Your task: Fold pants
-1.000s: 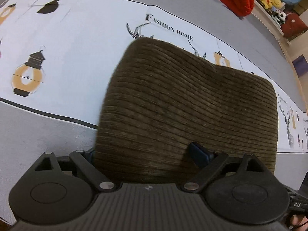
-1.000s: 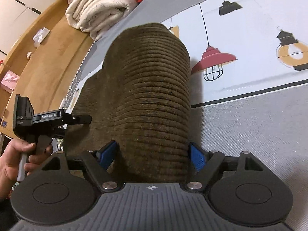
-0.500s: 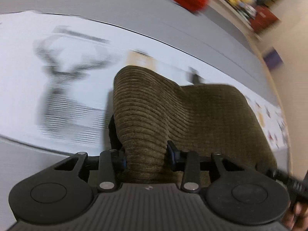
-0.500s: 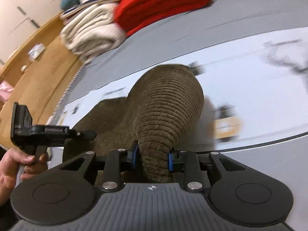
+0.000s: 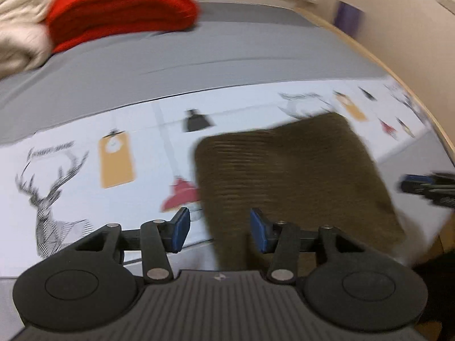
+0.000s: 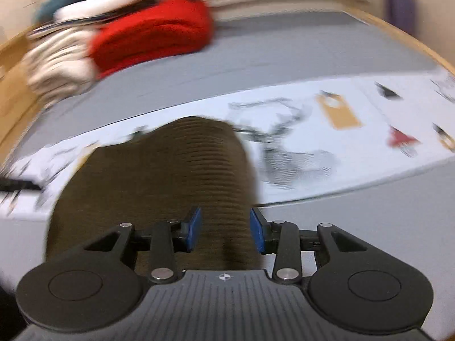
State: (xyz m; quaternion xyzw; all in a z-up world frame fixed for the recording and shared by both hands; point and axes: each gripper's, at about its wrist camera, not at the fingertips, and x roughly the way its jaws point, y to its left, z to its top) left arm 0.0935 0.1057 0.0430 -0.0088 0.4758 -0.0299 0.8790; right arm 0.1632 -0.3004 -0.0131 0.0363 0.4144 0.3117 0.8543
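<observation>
The brown corduroy pants (image 5: pixel 290 176) lie folded on the white printed cloth (image 5: pixel 85 153). My left gripper (image 5: pixel 217 230) is open; the pants' near left corner lies between its blue pads, untouched on the left side. In the right wrist view the pants (image 6: pixel 176 176) bulge up in a ridge. My right gripper (image 6: pixel 224 230) is partly open around that ridge, its pads beside the fabric. The right gripper's tip also shows at the right edge of the left wrist view (image 5: pixel 426 187). Both views are motion-blurred.
A red folded blanket (image 5: pixel 119 8) and cream blankets (image 5: pixel 17 37) lie at the back of the grey bed surface (image 5: pixel 227 54). A wooden bed edge (image 5: pixel 398 76) runs along the right. Stuffed toys and clutter sit on a far shelf.
Both grippers were shut on the pants half a second ago and have now opened. Both cameras have swung and tilted up, showing more of the bed. The pants have dropped flatter.
</observation>
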